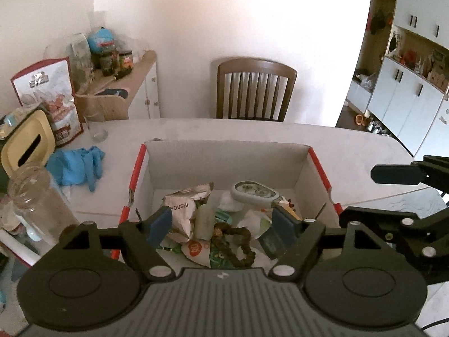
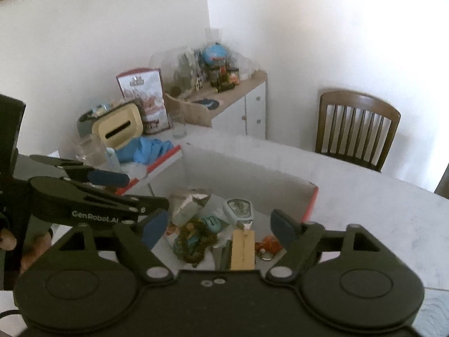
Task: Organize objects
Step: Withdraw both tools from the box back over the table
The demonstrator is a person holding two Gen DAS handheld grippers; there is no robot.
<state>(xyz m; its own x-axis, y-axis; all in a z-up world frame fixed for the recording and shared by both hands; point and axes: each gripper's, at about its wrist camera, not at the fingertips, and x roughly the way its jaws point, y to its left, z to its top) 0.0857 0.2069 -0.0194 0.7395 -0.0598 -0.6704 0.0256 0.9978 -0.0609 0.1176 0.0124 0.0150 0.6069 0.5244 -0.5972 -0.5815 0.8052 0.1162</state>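
Left tool [image 1: 221, 224] wide open above cardboard box [image 1: 224, 151], bead string [image 1: 238, 238] below

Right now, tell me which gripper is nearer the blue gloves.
Left. The left gripper hangs open over the cardboard box, whose left wall borders the blue gloves. The right gripper, also open, sits on the box's far side from them.

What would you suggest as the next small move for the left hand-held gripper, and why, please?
Probably lower the left hand-held gripper straight down onto the bead string in the box. Its jaws stand open and empty above the clutter, roughly straddling the beads, which lie on top of the packets and look free to lift.
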